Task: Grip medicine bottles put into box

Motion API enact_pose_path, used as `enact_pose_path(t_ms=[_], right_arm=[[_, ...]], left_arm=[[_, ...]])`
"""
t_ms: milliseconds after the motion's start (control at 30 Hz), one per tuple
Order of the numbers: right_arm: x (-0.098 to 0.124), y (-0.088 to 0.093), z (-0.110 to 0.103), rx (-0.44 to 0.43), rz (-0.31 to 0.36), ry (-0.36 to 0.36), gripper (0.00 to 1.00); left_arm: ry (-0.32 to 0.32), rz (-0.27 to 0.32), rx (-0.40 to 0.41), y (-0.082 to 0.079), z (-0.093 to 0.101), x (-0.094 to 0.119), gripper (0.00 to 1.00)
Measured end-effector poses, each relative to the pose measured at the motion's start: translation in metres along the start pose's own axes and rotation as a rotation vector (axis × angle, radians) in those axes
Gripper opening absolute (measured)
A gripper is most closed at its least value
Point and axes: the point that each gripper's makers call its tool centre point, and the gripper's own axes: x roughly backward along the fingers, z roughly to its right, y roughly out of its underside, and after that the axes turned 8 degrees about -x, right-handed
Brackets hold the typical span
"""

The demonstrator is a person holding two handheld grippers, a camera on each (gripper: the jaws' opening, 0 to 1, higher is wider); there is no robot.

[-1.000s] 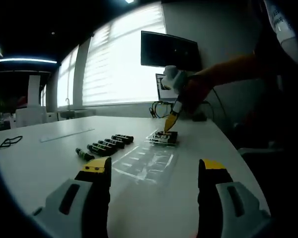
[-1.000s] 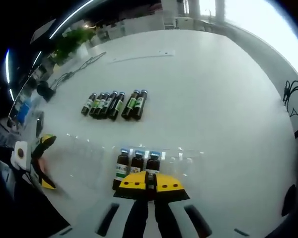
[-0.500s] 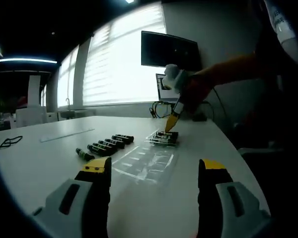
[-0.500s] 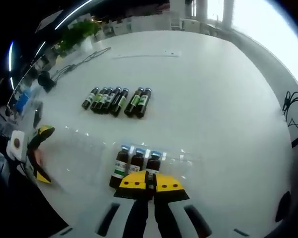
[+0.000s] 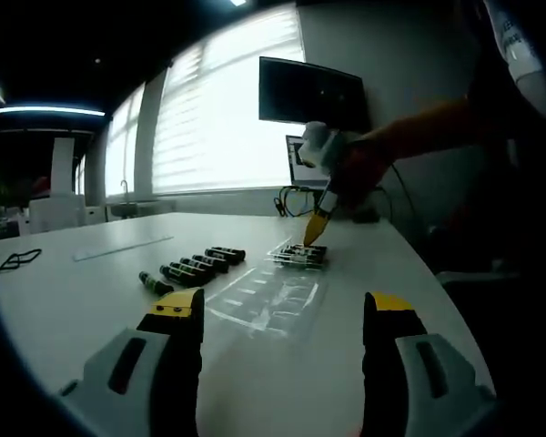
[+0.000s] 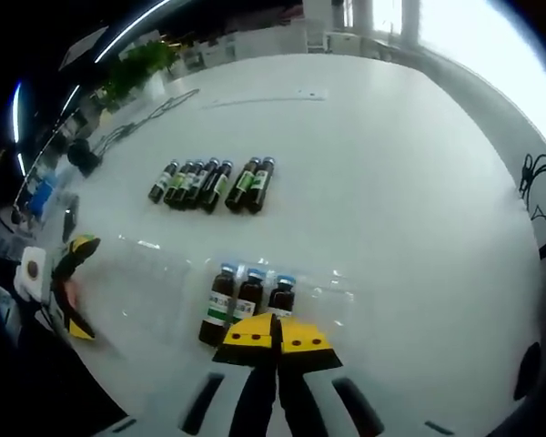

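Clear plastic tray (image 6: 173, 273) holds three bottles (image 6: 248, 296); right gripper (image 6: 278, 333) closed, empty, above them. Seven loose bottles (image 6: 209, 184) at eleven o'clock; left gripper (image 5: 282, 314) wide open, empty. Advise gripping mid-body.

Since a second ago we have lifted the right gripper (image 6: 275, 334) a little off the clear plastic tray (image 6: 177, 289): in the left gripper view its yellow tip (image 5: 315, 228) now hangs just above the three upright medicine bottles (image 6: 247, 298) where earlier it sat down among them. In the right gripper view the jaws have stayed pressed together with nothing between them, and the third bottle (image 6: 281, 295), earlier partly covered by the yellow jaw tips, now shows clear of them. That view has also drifted slightly as our hand rose.
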Motion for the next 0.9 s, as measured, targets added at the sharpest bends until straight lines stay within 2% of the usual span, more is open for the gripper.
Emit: enact_pose_path(t_ms=[367, 500, 900], right_arm=[[0.000, 0.000, 0.000, 0.010, -0.011, 0.010, 0.00], [0.003, -0.008, -0.005, 0.017, 0.035, 0.010, 0.00], [0.003, -0.024, -0.007, -0.022, 0.078, -0.029, 0.04]], left_arm=[[0.002, 0.001, -0.004, 0.000, 0.000, 0.001, 0.63], [0.003, 0.001, -0.006, 0.000, 0.000, 0.001, 0.63], [0.003, 0.002, -0.003, 0.000, 0.000, 0.002, 0.63]])
